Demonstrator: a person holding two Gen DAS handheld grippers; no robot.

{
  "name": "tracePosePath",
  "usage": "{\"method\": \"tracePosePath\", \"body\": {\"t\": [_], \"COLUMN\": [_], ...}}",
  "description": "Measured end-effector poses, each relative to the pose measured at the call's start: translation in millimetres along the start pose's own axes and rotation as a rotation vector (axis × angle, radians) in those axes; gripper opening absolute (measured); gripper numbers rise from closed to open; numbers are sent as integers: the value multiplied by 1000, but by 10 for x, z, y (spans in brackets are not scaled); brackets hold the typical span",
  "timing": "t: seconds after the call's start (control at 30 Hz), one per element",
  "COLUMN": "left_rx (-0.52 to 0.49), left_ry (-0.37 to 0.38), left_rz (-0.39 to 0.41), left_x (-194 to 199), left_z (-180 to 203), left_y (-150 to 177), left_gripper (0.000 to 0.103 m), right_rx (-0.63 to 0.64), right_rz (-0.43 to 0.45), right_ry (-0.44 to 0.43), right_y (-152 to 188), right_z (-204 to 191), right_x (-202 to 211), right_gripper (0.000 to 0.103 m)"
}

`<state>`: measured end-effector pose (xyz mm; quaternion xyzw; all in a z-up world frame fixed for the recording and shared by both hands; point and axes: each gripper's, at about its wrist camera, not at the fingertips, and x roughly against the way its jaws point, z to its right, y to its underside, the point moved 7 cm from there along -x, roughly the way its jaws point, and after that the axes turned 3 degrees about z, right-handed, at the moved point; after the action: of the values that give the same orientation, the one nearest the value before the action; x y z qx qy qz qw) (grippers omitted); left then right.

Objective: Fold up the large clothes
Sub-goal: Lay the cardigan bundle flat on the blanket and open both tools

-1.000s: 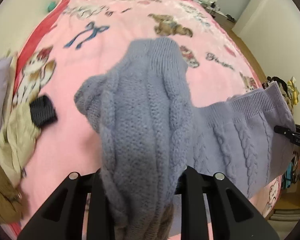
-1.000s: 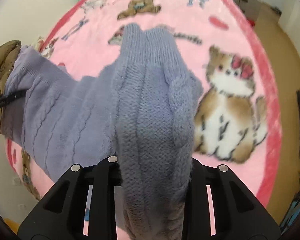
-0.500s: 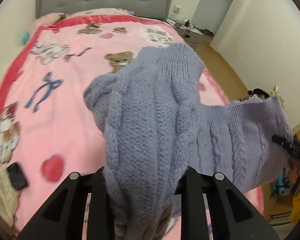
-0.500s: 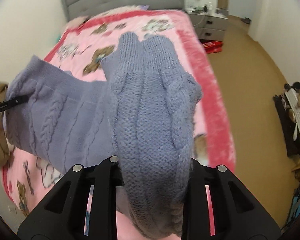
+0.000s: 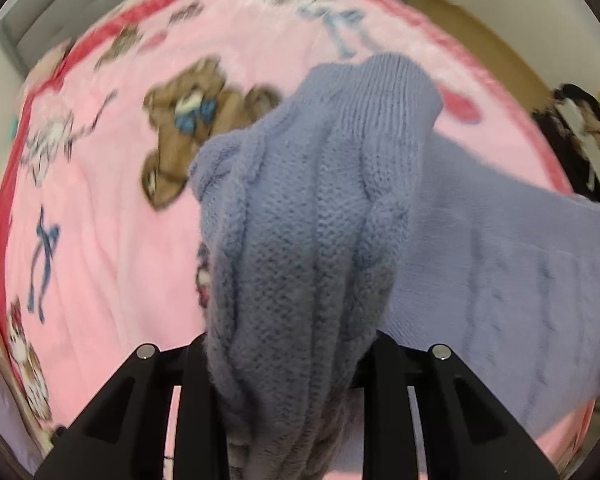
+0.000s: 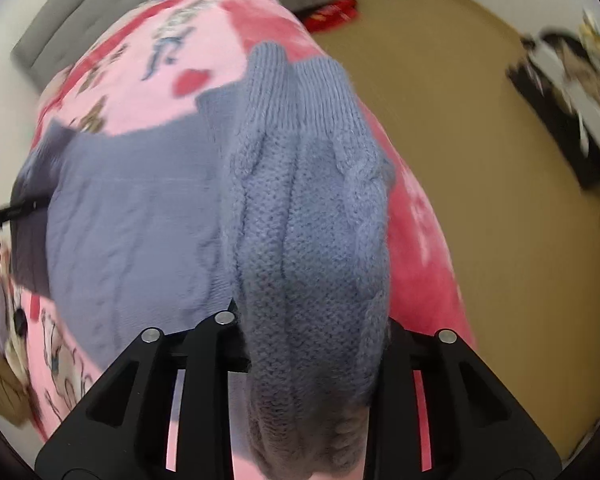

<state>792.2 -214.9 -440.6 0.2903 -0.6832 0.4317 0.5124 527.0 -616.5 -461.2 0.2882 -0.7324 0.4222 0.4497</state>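
A lavender cable-knit sweater (image 5: 308, 216) hangs between my two grippers above the bed. My left gripper (image 5: 292, 364) is shut on a bunched part of it, the knit draping over the jaws; the rest stretches to the right (image 5: 520, 280). My right gripper (image 6: 308, 352) is shut on another bunch of the sweater (image 6: 312, 208), the body spreading left (image 6: 132, 220). The left gripper's tip shows at the far left edge of the right wrist view (image 6: 16, 210). The fingertips of both are hidden by the knit.
A pink blanket with a red border and cartoon bears (image 5: 112, 208) covers the bed, with a grey headboard (image 6: 60, 32) behind. Tan floor (image 6: 480, 160) lies right of the bed, with a clothes pile (image 6: 572, 92) and a red item (image 6: 332, 12) on it.
Both grippers swung with the sweater held: the views tilted down toward the bed and its right edge. The sweater stays stretched between them. The frames now are motion-blurred.
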Motion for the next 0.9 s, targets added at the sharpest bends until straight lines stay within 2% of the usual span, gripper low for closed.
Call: {"method": "tracePosePath", "body": {"t": [0.1,0.17,0.2,0.23,0.27,0.3,0.33,0.37,0.4,0.47,0.5,0.57,0.6,0.67,0.7,0.73,0.77,0.8,0.83,0.9], "left_rx": [-34,-92,-133,-154,-167,-170,-172,-168,-154,-150,-161,-225,-294,-382,-405,-430,-440,-443,-434,-418], "left_ry": [-41,-71,-115,-143,-162,-159,-149,-167,-195,-170,-146,-137,-126,-120,-155,-294,-448,-561,-544,-260], "left_rz": [-17,13,41,63,97,146,187,206,233,272,320,405,473,540,578,651,686,684,689,674], "left_x": [-232,-311,-342,-349,-333,-284,-224,-187,-138,-58,46,210,342,485,542,649,707,725,754,768], "left_z": [5,68,78,63,26,-25,-108,-183,-330,-454,-474,-389,-246,10,102,206,265,315,410,663], "left_y": [63,77,85,84,74,64,56,30,15,-30,-55,-80,-86,-116,-151,-213,-285,-348,-401,-405], "left_gripper": [31,46,62,80,85,86,87,89,94,96,96,96,96,96,96,96,96,96,96,97], "right_rx": [-12,-6,-4,3,14,22,32,44,59,76,72,68,80,125,144,166,182,194,205,236], "right_rz": [-28,-32,-24,12,40,63,99,162,214,297,334,425,431,370,347,319,302,276,245,234], "right_ry": [18,44,41,23,11,17,42,76,91,95,87,22,-24,-94,-102,-97,-86,-77,-50,19], "right_y": [93,147,156,138,119,91,99,84,75,46,27,-99,-148,-292,-357,-442,-480,-493,-531,-571], "right_z": [90,78,65,36,15,36,62,75,80,85,78,21,-50,-241,-336,-455,-526,-587,-645,-705], "right_x": [-241,-364,-371,-329,-283,-242,-139,30,167,427,542,758,780,641,553,414,325,227,83,-126], "right_gripper": [38,46,52,52,53,58,71,76,76,77,77,77,77,70,65,60,59,58,58,59]}}
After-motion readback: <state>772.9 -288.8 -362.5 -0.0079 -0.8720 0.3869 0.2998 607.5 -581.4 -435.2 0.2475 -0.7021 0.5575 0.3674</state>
